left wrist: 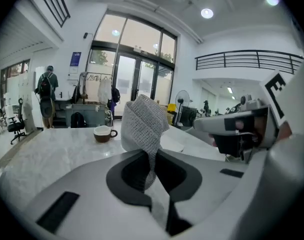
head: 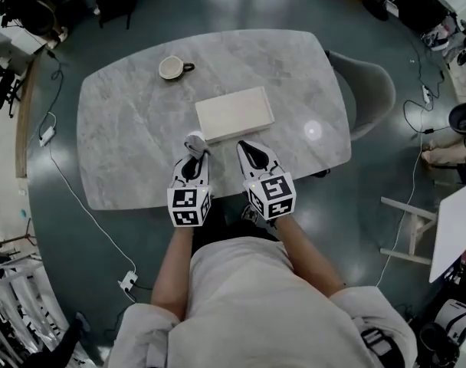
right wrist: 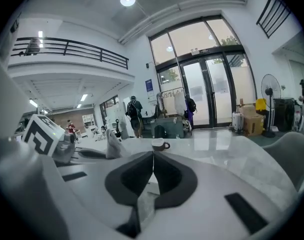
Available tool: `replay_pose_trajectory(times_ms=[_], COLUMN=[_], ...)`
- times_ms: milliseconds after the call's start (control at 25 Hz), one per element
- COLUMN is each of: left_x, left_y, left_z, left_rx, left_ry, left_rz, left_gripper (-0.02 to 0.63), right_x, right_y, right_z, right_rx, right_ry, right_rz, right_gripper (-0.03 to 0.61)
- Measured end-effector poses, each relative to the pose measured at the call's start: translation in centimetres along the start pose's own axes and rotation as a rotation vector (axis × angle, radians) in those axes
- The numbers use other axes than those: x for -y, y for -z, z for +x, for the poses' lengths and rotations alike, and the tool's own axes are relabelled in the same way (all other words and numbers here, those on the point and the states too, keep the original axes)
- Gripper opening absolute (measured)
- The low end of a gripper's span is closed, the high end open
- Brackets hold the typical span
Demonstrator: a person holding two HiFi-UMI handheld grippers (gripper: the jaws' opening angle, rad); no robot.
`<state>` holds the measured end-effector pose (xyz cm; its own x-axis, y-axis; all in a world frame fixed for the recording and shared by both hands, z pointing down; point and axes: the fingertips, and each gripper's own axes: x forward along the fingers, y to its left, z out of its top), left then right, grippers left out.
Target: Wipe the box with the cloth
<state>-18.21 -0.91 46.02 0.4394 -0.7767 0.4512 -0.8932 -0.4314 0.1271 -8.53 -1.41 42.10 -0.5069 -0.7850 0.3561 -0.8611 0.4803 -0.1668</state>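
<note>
Our left tongs (head: 195, 152) pinch a grey woven cloth (left wrist: 142, 124) by the near edge of the flat cream box (head: 234, 113) on the grey marble bench (head: 126, 136). Our right tongs (head: 247, 150), by that edge too, are closed and empty.

The head view looks steeply down on the bench (head: 126, 121). Cameras on the left hand-held gripper (head: 195, 154) and right hand-held gripper (head: 245, 149) skim level across it, sharing the cup (right wrist: 161, 145).

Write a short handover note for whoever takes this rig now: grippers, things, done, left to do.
Left gripper: shut on the folded grey woven cloth.
Right gripper: shut, empty.
Flat beige rectangular box lies on the grey marble table, just ahead of both grippers; the cloth is by its near left corner.
Done: cloth gripped.
Left: bring cloth onto the box top and wipe.
</note>
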Motion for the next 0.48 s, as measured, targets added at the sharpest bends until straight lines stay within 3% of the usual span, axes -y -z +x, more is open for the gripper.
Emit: replay_pose_trajectory(times_ms=[120, 480], left_x=[1.9, 7.1], left_y=[-2.1, -6.0], left_z=[-1.7, -5.8], left_rx=[0.045, 0.138], left_ry=[-0.007, -0.045], left_rz=[-0.025, 0.023], left_gripper=[0.04, 0.04], right_x=[0.2, 1.2], right_y=[-1.5, -4.9], right_z=[-1.6, -8.2], right_rx=[0.033, 0.161], right_ry=[0.022, 0.059], right_rz=[-0.026, -0.02], right_gripper=[0.025, 0.025])
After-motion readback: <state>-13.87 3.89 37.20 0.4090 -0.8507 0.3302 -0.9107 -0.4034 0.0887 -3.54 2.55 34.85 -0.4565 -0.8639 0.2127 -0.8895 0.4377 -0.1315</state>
